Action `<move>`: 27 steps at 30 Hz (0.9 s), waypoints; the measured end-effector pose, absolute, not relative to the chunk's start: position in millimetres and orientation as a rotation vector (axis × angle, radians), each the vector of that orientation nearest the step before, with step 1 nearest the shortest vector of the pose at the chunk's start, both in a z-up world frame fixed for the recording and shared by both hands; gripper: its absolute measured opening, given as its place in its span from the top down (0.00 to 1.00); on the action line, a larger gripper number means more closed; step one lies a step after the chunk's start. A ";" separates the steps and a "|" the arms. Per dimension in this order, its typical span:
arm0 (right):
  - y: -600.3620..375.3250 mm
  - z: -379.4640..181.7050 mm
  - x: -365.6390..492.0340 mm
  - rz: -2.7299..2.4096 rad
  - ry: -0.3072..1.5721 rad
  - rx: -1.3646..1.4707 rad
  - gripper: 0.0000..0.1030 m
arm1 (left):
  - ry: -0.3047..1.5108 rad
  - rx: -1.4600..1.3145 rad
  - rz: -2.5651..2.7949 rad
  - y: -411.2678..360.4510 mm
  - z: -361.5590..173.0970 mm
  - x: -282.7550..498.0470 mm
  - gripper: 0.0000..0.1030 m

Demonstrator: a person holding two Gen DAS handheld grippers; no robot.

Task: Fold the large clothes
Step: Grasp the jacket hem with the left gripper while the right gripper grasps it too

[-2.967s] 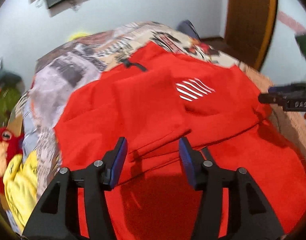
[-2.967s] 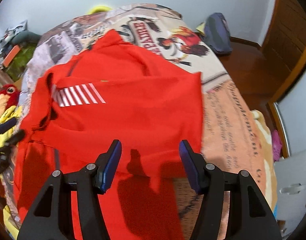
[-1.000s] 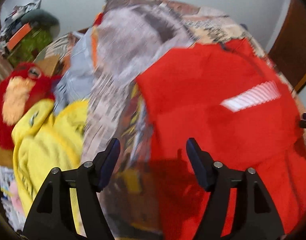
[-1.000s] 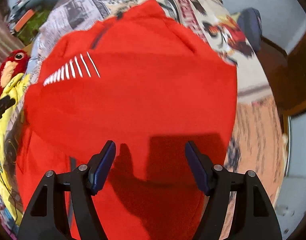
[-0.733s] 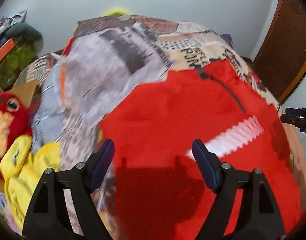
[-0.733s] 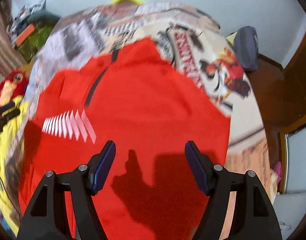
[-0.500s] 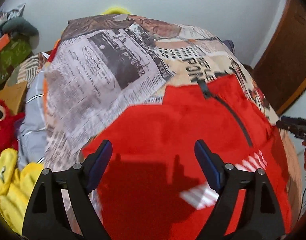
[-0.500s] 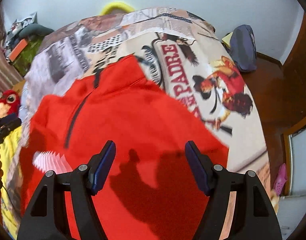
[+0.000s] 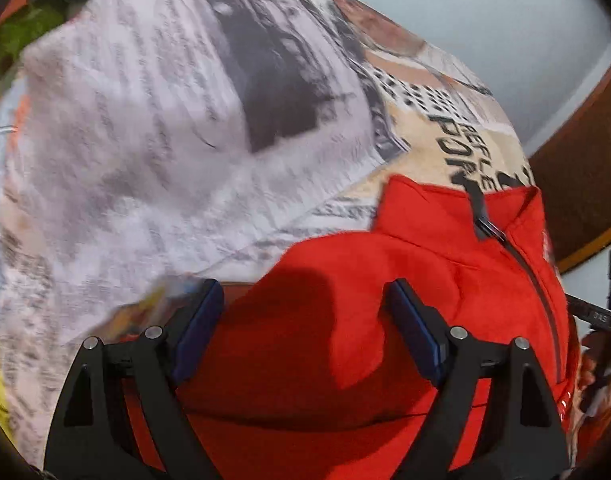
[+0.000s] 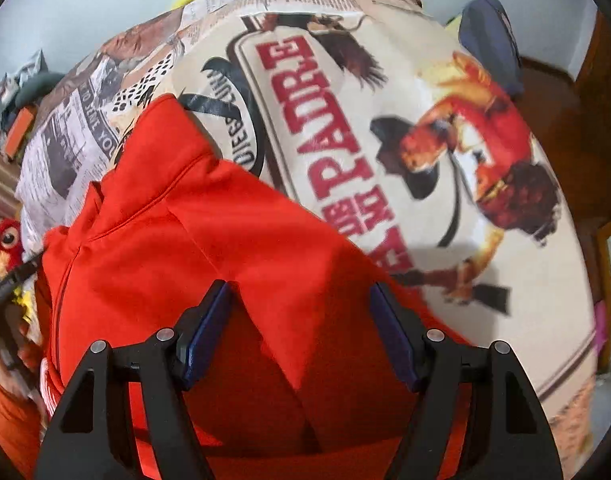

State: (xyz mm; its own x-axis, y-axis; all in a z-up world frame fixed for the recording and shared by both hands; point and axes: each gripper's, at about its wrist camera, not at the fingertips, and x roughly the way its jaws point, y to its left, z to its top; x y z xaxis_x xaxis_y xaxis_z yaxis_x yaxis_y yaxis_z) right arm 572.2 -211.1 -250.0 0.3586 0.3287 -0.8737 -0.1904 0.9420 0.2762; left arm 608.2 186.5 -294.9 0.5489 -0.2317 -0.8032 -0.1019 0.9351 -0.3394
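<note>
A red zip-neck jacket (image 9: 445, 280) lies flat on a bed, collar and dark zipper (image 9: 485, 220) pointing away. My left gripper (image 9: 303, 332) is open, its blue pads just above the jacket's left shoulder area. In the right wrist view the same jacket (image 10: 209, 240) fills the lower left. My right gripper (image 10: 301, 328) is open and empty, low over the jacket's right shoulder. The other gripper shows at the right edge of the left wrist view (image 9: 601, 316) and at the left edge of the right wrist view (image 10: 5, 284).
The bed cover has a newspaper print (image 9: 165, 120) and a cowboy poster print (image 10: 405, 140). A red plush toy (image 10: 7, 240) sits off the bed's left side. A dark blue bag (image 10: 493, 32) lies on the wooden floor beyond the bed. A wooden door (image 9: 585, 160) is at the right.
Both grippers have moved forward along the jacket from its lower part toward the collar end, and dropped closer to the fabric. The white-striped logo has left view. Both stay open.
</note>
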 end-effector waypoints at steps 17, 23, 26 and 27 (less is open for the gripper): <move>-183.6 -184.4 501.9 0.413 0.987 0.050 0.96 | 0.899 -0.113 -0.147 125.1 -208.9 544.3 0.96; -181.5 -160.9 440.0 0.498 0.950 -0.022 0.96 | 0.844 -0.041 -0.254 104.5 -169.3 475.9 0.96; -186.8 -154.1 408.0 0.507 0.930 -0.035 0.96 | 0.839 -0.020 -0.282 95.4 -161.7 442.2 0.96; -189.3 -153.3 399.5 0.513 0.928 -0.032 0.96 | 0.838 -0.020 -0.286 94.9 -161.8 428.3 0.96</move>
State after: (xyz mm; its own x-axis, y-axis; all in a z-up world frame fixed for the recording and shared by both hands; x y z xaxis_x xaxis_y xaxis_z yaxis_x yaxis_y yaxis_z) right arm 399.5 -189.3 -153.3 0.4883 0.4084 -0.7712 -0.4354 0.8799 0.1903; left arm 428.3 94.9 -161.8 0.6326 -0.2581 -0.7302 0.2420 0.9615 -0.1301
